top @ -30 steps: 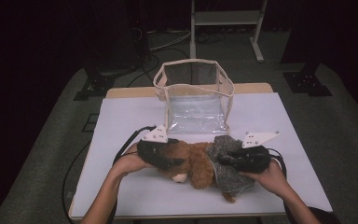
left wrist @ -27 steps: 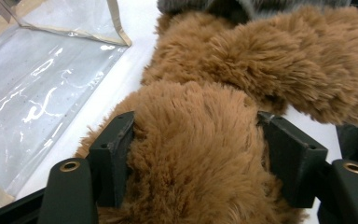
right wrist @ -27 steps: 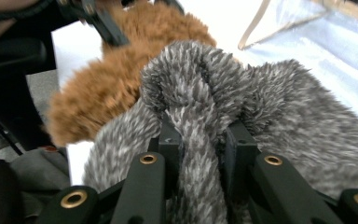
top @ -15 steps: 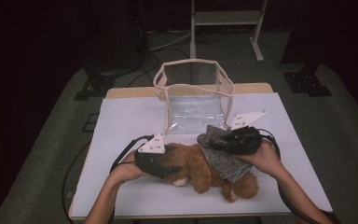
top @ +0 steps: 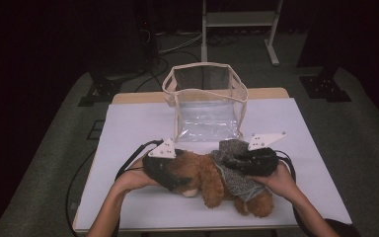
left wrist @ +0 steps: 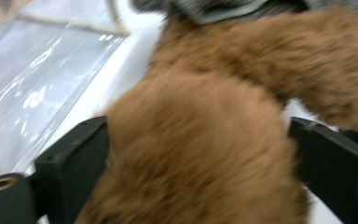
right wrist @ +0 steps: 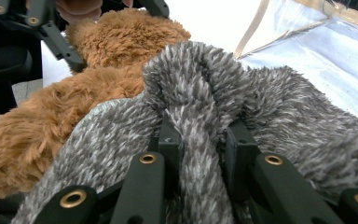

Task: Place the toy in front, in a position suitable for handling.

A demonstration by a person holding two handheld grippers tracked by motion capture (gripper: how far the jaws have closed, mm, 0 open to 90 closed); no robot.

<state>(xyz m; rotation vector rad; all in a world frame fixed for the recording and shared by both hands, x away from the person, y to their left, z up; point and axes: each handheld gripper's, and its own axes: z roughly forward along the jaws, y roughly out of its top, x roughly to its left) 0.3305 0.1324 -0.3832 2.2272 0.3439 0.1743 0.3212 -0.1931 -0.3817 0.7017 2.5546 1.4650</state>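
Observation:
A brown plush dog [top: 202, 177] in a grey knitted sweater [top: 237, 180] lies on the white table [top: 128, 123], head to the left. My left gripper [top: 177, 177] straddles the dog's head [left wrist: 200, 154]. Its jaws have just been opening and now stand wide on either side of the fur, without squeezing it. My right gripper [top: 229, 159] comes in from the right, above the dog's back. It is shut on a pinched-up fold of the sweater [right wrist: 200, 107], which rises between its black jaws.
A clear plastic bag [top: 205, 101] with beige trim stands open-topped just behind the dog, at the table's middle back. Black cables [top: 128, 165] loop beside the left hand. Dark floor surrounds the table, with a metal stand [top: 237, 19] far behind.
The right gripper, holding the sweater, moved toward the bag and has come back a little toward the person. The left hand stayed at the dog's head.

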